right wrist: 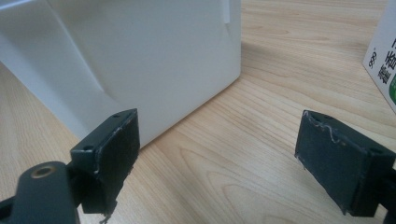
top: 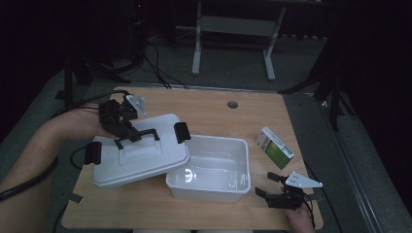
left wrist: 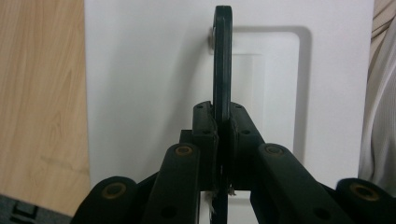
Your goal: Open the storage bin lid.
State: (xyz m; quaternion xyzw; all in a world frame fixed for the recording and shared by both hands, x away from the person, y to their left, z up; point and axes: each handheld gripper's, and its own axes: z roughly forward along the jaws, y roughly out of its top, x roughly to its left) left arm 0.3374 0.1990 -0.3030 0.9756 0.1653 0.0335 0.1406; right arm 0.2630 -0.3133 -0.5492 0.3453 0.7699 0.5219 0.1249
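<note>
Lid: your one white plastic lid (top: 141, 158), with a black carry handle (top: 141, 136) and two black latches (top: 182, 132), rests tilted, its right end propped on the left rim of the tub and the rest out over the table to the tub's left.
Long axis: it runs across the table, left to right, rising a little toward the tub; the handle bar lies along it.
Left gripper: your left gripper (top: 127, 138) is clenched on the handle; in the left gripper view (left wrist: 222, 126) the bar stands edge-on between the pads.
Tub: one open white rectangular plastic tub (top: 241, 167) sits mid-table, near the front edge.
Right gripper: your right gripper (top: 269, 185) lies just right of the tub's front right corner with its jaws spread wide, nothing between them (right wrist: 219, 163); the tub wall is close beside one pad.
Carton: one small white-and-green cardboard carton (top: 275, 147) lies right of the tub, apart from it.
Open room: bare wooden table (top: 214, 109) behind the tub; a narrower strip in front of it.
</note>
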